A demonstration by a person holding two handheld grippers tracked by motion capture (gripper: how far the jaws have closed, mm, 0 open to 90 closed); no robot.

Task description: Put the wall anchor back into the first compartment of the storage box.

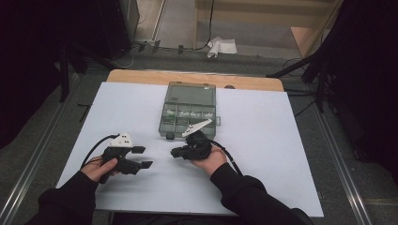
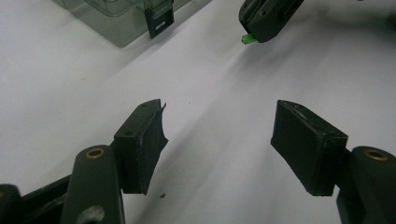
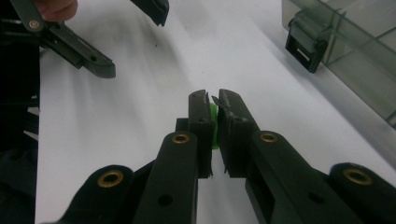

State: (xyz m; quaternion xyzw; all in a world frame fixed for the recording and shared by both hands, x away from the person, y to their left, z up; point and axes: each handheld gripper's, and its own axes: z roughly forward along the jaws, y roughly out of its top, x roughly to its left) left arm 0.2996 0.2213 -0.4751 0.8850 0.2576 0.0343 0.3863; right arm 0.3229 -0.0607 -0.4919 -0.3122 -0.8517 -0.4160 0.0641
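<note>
In the high view, the left gripper [image 1: 142, 157] is seen at the lower left of the white table [image 1: 281, 154], its jaws spread wide with nothing between them. In the left gripper view the same gap is plain: bare table surface lies between the two black pads [image 2: 144, 144]. The pad at the left of that frame looks torn or ragged along its upper edge.

The right gripper [image 1: 174, 153] is held near the centre of the high view, just below the compartment box [image 1: 187, 112]. Its jaws are clenched on a small green piece [image 3: 214, 130], which is seen in the right gripper view as a thin sliver at the middle of the frame. Most of the piece is hidden by the pads, so its shape cannot be made out. In the left gripper view a green tip [image 2: 248, 38] juts from the closed jaws at the top of the frame; in the high view it is too small to be found.

The box stands open, its lid laid back toward the top of the frame. White bits are seen in some compartments, but they cannot be identified. In both gripper views the box is cut off by the frame edge, and only a corner and a black latch [image 3: 306, 44] are shown.
</note>
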